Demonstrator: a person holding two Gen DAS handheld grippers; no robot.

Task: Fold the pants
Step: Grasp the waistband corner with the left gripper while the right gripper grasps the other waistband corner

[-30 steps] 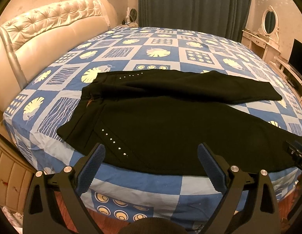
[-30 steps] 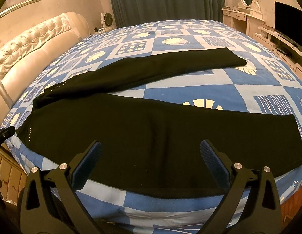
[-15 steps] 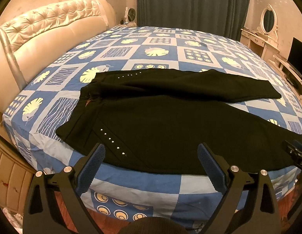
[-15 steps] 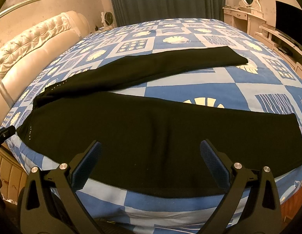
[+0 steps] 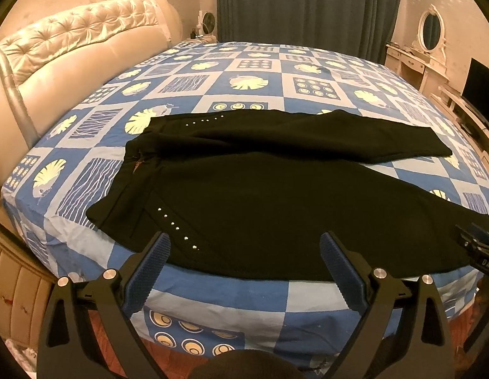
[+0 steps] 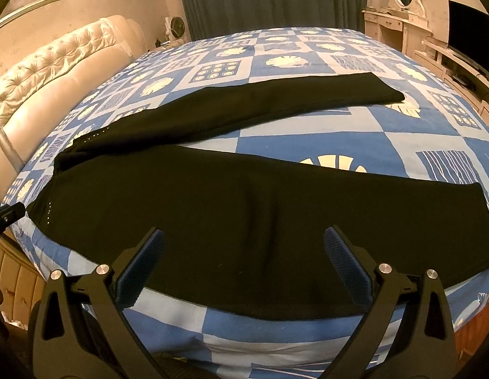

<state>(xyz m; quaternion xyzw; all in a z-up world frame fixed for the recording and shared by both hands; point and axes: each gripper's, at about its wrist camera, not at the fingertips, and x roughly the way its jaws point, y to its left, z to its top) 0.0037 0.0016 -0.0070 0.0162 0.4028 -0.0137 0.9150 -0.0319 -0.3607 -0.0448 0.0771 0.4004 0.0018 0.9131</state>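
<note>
Black pants lie spread flat on the bed, waistband to the left, both legs running right and apart in a V. Small silver studs line the near pocket. My left gripper is open and empty, hovering above the near bed edge by the hip. My right gripper is open and empty, hovering over the near leg. The far leg ends at mid-right. The right gripper's tip shows at the left view's right edge.
The bed has a blue and white patterned sheet and a cream tufted headboard on the left. Dark curtains hang behind. A dressing table with oval mirror and a TV stand at the right.
Both grippers have crept slightly forward and lower toward the pants. The pants have not moved and both grippers stay open.
</note>
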